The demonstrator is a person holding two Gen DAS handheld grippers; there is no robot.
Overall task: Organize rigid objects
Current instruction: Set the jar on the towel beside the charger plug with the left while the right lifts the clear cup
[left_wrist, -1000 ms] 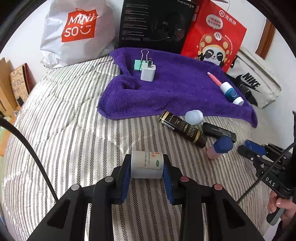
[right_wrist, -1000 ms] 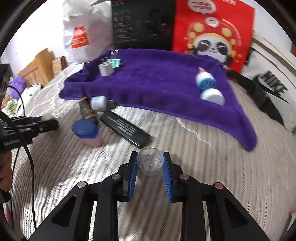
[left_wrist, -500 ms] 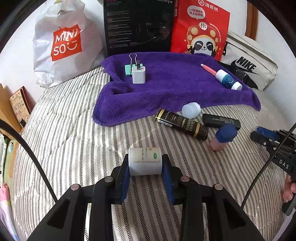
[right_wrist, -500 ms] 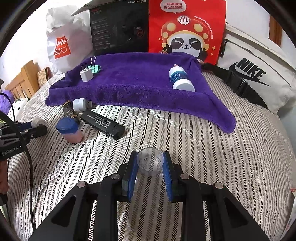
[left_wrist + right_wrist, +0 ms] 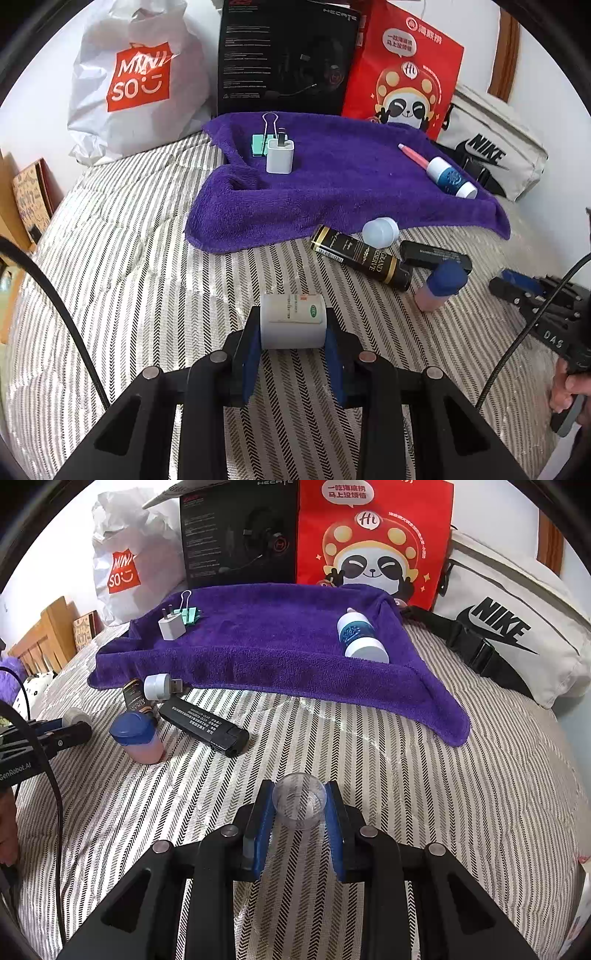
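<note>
both loads are in hand, left claw (image 5: 292, 341) clamped on a white bottle (image 5: 292, 320), right claw (image 5: 300, 825) on a clear cup (image 5: 299, 800), so next likely comes setting them onto the purple towel (image 5: 266, 635).

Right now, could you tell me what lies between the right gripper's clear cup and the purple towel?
Only bare striped bedcover, in the right wrist view, between clear cup and purple towel.

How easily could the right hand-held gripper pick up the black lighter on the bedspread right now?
Probably not yet: the right hand-held gripper is shut on a clear cup. The black lighter itself lies uncovered.
</note>
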